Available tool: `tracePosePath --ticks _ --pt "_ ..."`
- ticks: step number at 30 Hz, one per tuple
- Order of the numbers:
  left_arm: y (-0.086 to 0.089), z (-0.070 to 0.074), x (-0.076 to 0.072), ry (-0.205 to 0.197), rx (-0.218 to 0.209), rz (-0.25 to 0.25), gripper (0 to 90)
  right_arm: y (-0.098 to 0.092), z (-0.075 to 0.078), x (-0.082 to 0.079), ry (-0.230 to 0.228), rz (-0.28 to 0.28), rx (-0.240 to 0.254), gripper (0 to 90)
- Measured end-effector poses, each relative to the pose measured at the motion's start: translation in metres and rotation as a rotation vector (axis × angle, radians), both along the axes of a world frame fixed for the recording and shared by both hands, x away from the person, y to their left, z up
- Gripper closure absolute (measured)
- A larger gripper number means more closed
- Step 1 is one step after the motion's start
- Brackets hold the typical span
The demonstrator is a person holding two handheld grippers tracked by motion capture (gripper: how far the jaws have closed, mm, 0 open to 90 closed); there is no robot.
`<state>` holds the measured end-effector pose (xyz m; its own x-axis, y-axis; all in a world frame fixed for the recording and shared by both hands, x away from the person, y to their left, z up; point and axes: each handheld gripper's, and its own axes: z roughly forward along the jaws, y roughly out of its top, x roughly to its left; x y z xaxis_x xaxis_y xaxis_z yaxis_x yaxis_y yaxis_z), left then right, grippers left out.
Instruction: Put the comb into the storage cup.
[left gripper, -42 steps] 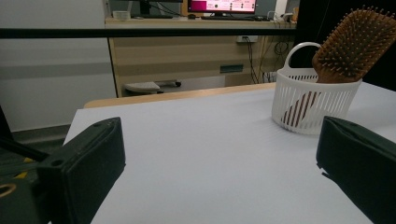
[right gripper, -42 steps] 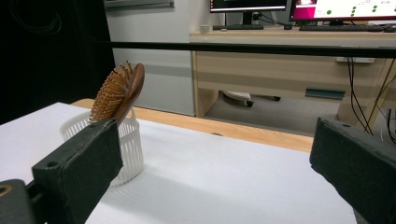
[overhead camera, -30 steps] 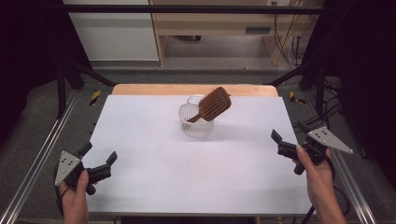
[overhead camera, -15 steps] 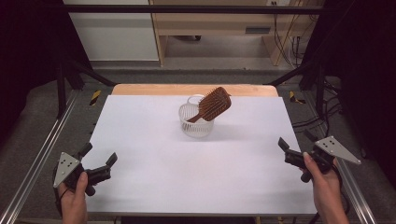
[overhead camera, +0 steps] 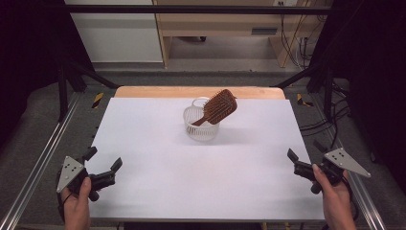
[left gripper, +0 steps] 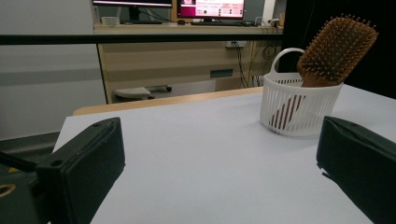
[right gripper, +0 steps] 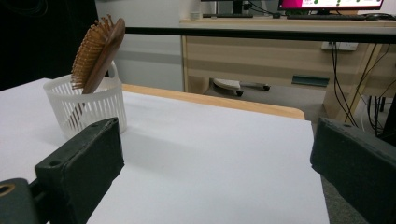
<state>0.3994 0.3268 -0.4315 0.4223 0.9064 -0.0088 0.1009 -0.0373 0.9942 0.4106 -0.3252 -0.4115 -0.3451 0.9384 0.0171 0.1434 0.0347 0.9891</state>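
The right gripper [overhead camera: 300, 166] had drawn back toward five o'clock, jaws apart and empty, like the left gripper [overhead camera: 103, 167] at seven. The hairbrush [overhead camera: 218, 108] stood handle-down in the white basket [overhead camera: 201, 125] at twelve on the surface [overhead camera: 201, 177]; placement looked finished.

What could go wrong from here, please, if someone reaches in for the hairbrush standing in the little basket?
The brown wooden paddle hairbrush leans handle-down in the small white slotted plastic basket, its head overhanging the rim. A pull on the head might tip the light basket over. The handle could also catch in the slots. Both the left gripper and right gripper sit far back, jaws open, so a long reach may arrive misaligned.
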Motion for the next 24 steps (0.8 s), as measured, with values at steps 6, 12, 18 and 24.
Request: tracePosePath --ticks 6,12,18,24 --pt "-0.001 0.0 0.0 0.0 0.002 -0.005 1.1 0.001 -0.01 -0.003 0.008 0.014 -0.001 2.8" --pt "-0.001 0.0 0.0 -0.002 0.004 -0.008 1.1 0.004 -0.018 -0.006 0.012 0.031 -0.001 2.9" --pt "-0.002 0.0 0.0 -0.004 0.006 -0.014 1.0 0.007 -0.028 -0.008 0.026 0.042 -0.002 2.8" --pt "-0.003 0.0 0.0 -0.002 0.011 -0.021 1.0 0.012 -0.035 -0.008 0.032 0.066 -0.012 2.9"
